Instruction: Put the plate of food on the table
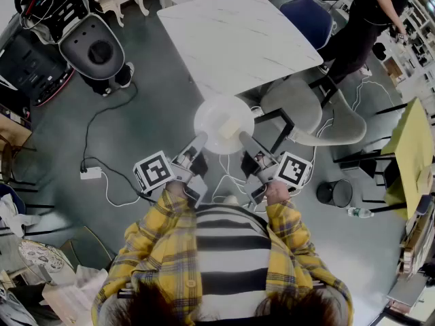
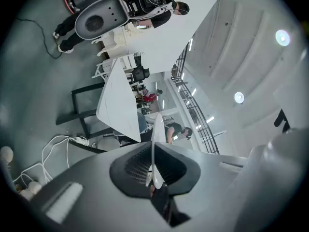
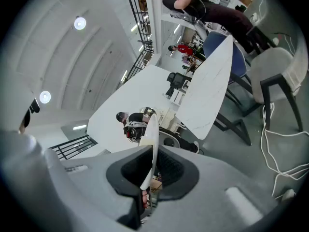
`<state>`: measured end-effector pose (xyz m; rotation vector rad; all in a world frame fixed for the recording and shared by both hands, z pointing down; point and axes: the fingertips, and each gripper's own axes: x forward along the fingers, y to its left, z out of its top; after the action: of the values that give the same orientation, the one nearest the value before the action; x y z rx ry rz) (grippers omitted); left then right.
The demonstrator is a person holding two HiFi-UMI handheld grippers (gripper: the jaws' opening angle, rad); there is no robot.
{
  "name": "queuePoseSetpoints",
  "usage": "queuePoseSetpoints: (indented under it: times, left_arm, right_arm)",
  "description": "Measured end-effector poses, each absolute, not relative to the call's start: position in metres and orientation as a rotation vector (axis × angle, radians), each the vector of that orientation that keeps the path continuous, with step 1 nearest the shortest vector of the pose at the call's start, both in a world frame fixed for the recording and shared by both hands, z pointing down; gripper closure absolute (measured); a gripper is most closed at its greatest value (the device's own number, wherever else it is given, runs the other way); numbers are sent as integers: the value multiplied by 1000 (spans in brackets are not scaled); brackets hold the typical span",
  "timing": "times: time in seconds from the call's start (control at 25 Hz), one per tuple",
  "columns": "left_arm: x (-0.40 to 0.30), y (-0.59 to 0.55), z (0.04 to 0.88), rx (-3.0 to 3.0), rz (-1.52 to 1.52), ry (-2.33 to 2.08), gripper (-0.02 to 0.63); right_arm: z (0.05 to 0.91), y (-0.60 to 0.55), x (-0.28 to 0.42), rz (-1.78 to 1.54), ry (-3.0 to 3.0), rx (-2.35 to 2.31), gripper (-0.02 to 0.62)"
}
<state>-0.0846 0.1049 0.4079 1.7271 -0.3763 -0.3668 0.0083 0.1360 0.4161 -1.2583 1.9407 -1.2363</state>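
A white round plate (image 1: 219, 116) with a pale piece of food (image 1: 231, 128) on it hangs in the air just short of the near corner of the white marble table (image 1: 238, 36). My left gripper (image 1: 199, 142) is shut on the plate's near left rim. My right gripper (image 1: 242, 139) is shut on its near right rim. In the left gripper view the plate (image 2: 156, 144) shows edge-on, pinched in my left gripper (image 2: 155, 154), with the table (image 2: 118, 105) beyond. The right gripper view shows the plate (image 3: 151, 141) edge-on in my right gripper (image 3: 152, 154), and the table (image 3: 212, 88) ahead.
A grey chair (image 1: 302, 111) stands at the table's near right corner and a blue chair (image 1: 307, 15) behind it. A person in black (image 1: 363, 22) stands at the far right. A black and white machine (image 1: 92, 43) is at the left. Cables (image 1: 102, 178) and a black bin (image 1: 336, 193) lie on the floor.
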Motion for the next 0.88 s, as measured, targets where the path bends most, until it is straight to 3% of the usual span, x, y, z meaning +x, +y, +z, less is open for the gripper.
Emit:
queuePoseSetpoints:
  times: [0.76, 0.88]
  left_arm:
    - [-82, 115, 410, 1751, -362, -379, 604]
    - [-82, 116, 404, 1755, -391, -342, 551]
  right_arm:
    - [423, 145, 18, -1309, 1837, -1224, 588]
    - [422, 144, 18, -1300, 1853, -1219, 589]
